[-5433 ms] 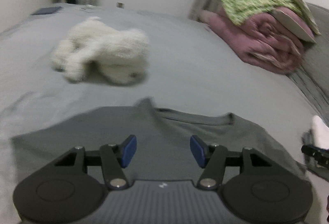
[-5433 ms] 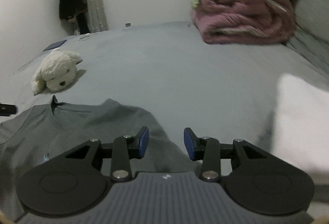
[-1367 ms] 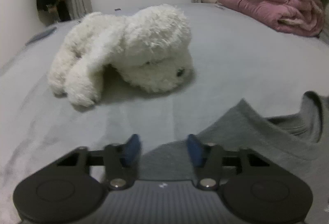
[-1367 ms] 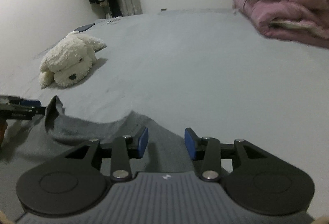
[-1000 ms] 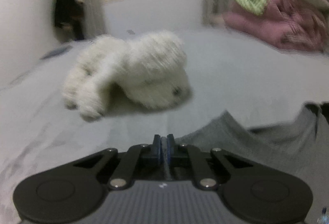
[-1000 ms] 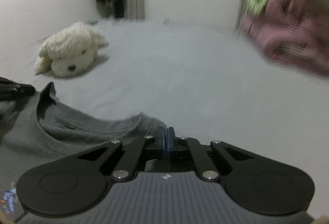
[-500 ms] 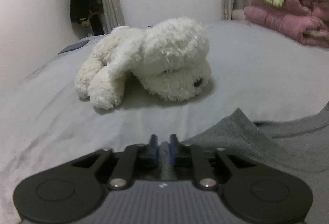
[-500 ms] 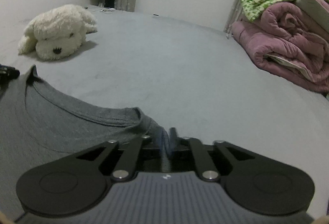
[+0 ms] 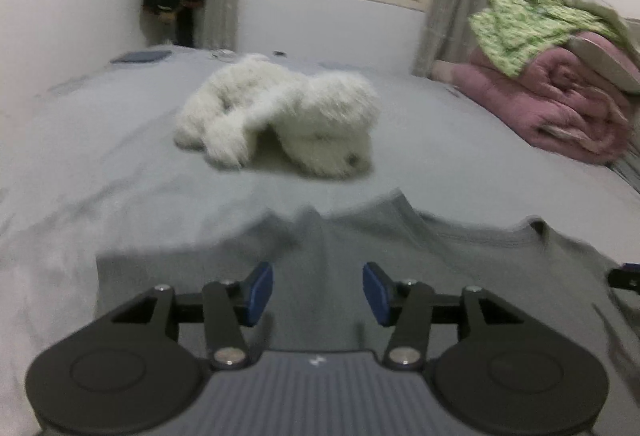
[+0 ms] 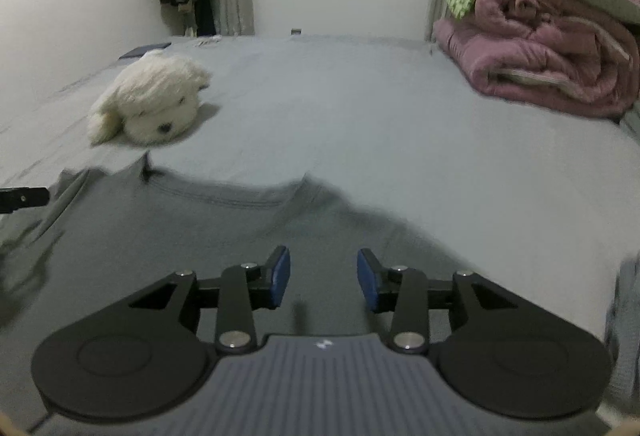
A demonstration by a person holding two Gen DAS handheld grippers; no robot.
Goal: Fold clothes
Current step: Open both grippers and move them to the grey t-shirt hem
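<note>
While the grey bed [image 10: 380, 124] carries a grey T-shirt [image 10: 168, 236] spread flat near both cameras, neckline toward the white plush dog [image 9: 288, 120], the left gripper [image 9: 318, 292] and right gripper [image 10: 323, 278] hang over it, jaws just parted about halfway (nothing between the blue pads). Right view alone shows the dog's face; pink quilt [image 10: 540, 52] far right.

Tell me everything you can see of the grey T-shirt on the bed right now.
The grey T-shirt, a soft knit with a ribbed round collar, lies spread on the grey bedsheet, neckline toward the white plush dog. Its edges look rumpled, the shoulders slightly humped. Both the left gripper and right gripper, jaws just opened, hang above it with nothing between them.
</note>
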